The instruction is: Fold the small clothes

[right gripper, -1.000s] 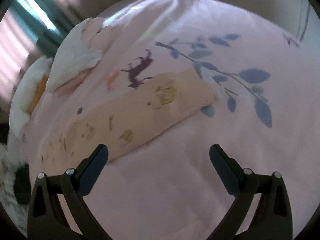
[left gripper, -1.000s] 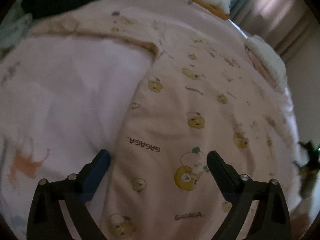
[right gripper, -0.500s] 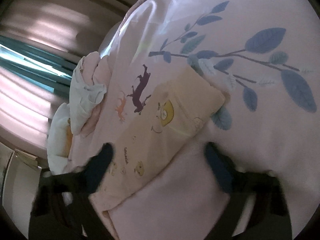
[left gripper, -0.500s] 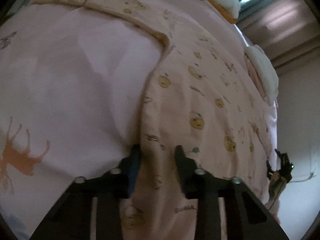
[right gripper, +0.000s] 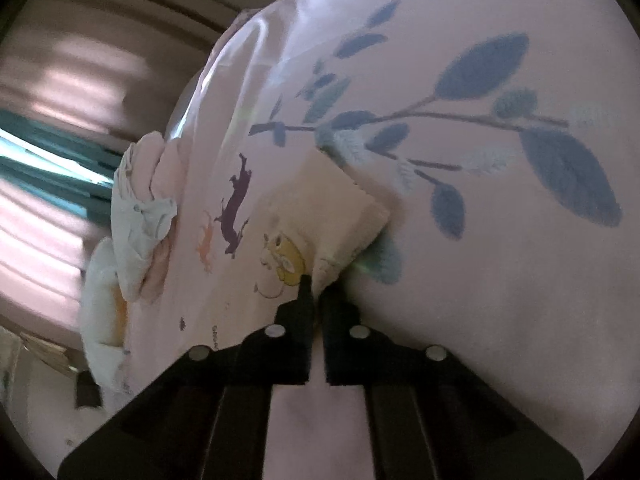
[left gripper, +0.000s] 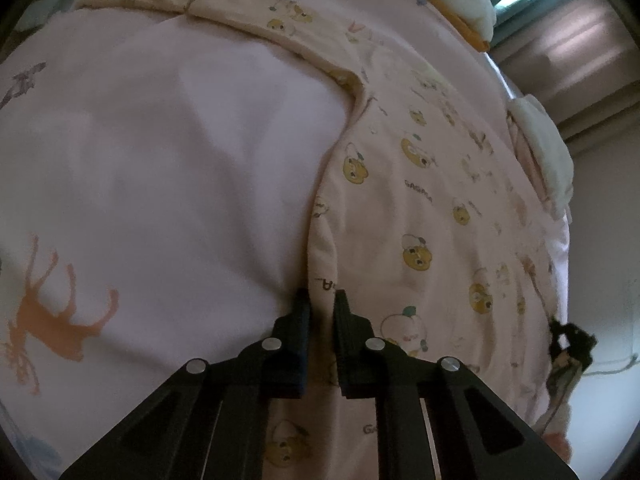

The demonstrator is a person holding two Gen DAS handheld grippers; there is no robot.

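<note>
Pink bedsheet [left gripper: 168, 152], printed with a deer and blue leaves, fills both views. Cream bear-print baby garment [left gripper: 420, 208] lies flat across the centre and right of the left view. Left gripper [left gripper: 322, 300], lower centre, is closing on the garment's edge. Right gripper [right gripper: 316, 286], lower centre, is pinched fully onto a garment end [right gripper: 332, 216].

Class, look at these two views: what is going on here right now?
A person is folding a small cream garment with bear prints, spread on a pink bedsheet. The left gripper is closing its fingers on the garment's side edge. The right gripper has shut on the edge near a corner. Both grips are in place, and the cloth lies flat, not yet lifted or folded over.
</note>
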